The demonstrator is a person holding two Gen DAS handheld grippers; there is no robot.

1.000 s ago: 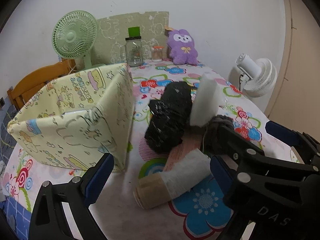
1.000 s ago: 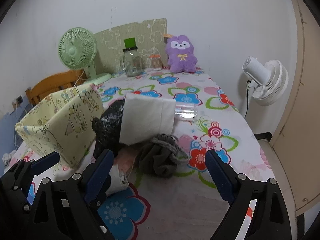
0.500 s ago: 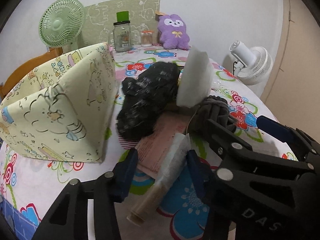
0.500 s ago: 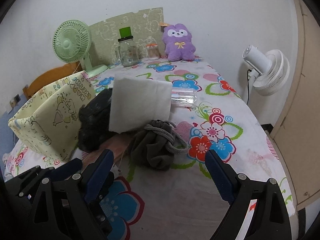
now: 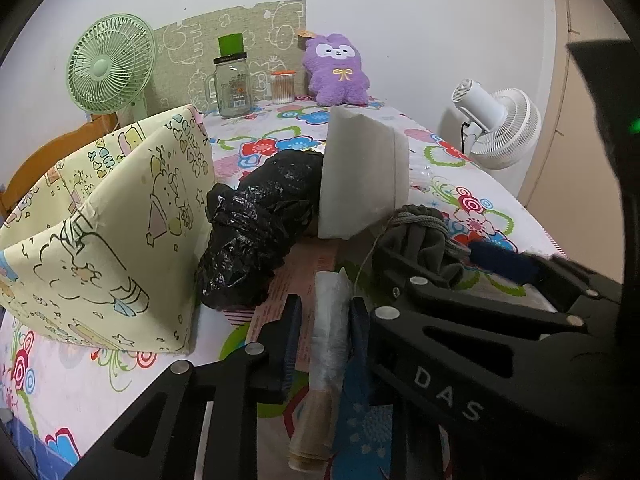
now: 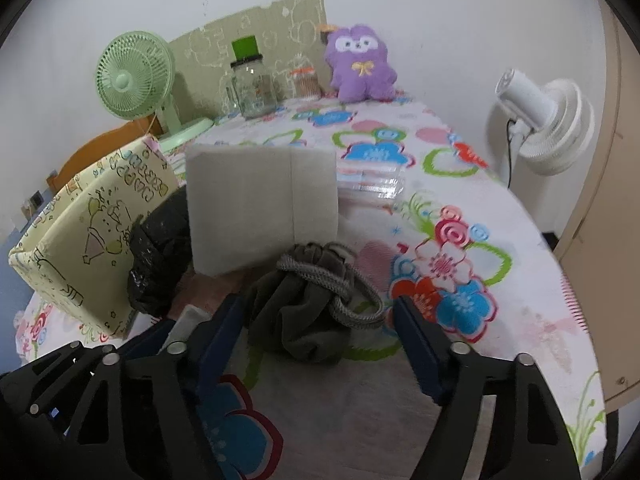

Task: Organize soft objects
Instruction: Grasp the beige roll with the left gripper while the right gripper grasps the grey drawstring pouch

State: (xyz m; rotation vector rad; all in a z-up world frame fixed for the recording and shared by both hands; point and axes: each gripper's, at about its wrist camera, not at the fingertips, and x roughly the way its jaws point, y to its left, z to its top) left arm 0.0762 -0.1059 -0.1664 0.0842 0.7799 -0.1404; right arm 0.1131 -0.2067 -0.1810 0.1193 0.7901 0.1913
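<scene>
My left gripper (image 5: 325, 320) is shut on a rolled white and tan cloth (image 5: 326, 344) lying on the flowered tablecloth. Beyond it lie a crumpled black plastic bag (image 5: 256, 220), a white foam block (image 5: 360, 176) and a grey drawstring pouch (image 5: 420, 236). My right gripper (image 6: 318, 316) is open, its fingers on either side of the grey pouch (image 6: 308, 312) without touching it. The foam block (image 6: 262, 206) and black bag (image 6: 160, 260) show behind. A yellow cartoon-print fabric box (image 5: 108, 232) stands open at the left, also in the right wrist view (image 6: 88, 240).
At the back stand a green fan (image 5: 110, 66), a glass jar (image 5: 232, 84), a small jar of sticks (image 5: 283, 87) and a purple plush (image 5: 338, 74). A clear plastic bottle (image 6: 372, 184) lies behind the foam. A white fan (image 6: 544, 120) stands off the table's right edge.
My left gripper moved in and closed on the rolled cloth. My right gripper moved forward so that its open fingers now flank the grey pouch.
</scene>
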